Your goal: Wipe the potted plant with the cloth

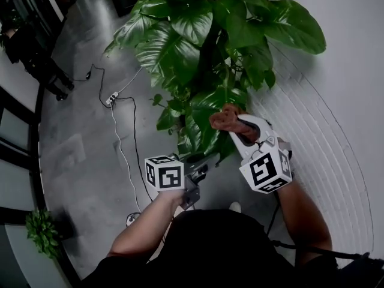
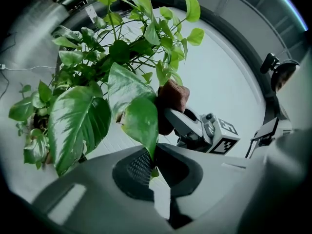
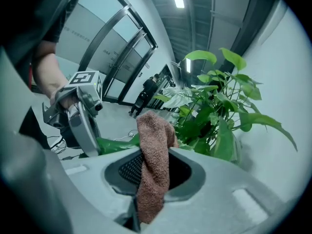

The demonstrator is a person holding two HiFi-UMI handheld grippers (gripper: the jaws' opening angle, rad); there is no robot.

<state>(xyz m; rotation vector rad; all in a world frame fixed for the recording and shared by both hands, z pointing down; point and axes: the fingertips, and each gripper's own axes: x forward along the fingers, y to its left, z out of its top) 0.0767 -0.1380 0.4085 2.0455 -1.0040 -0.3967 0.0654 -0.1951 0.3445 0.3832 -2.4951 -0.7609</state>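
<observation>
The potted plant (image 1: 204, 47) fills the top middle of the head view with broad green leaves. My left gripper (image 1: 206, 162) sits low in front of it, shut on the tip of one hanging leaf (image 2: 141, 123), which runs down between the jaws of that gripper (image 2: 151, 165). My right gripper (image 1: 238, 129) is shut on a brown cloth (image 1: 228, 119) and holds it against the lower foliage, just right of the held leaf. In the right gripper view the cloth (image 3: 155, 140) stands up out of the gripper (image 3: 150, 177), with the leaf (image 3: 114, 144) and the left gripper (image 3: 78, 112) to its left.
A power strip (image 1: 111, 99) with white and black cables lies on the grey floor left of the plant. A person (image 1: 33, 56) stands at the far left. A small plant (image 1: 43, 233) sits at the lower left. A curved white ribbed wall (image 1: 327, 143) runs along the right.
</observation>
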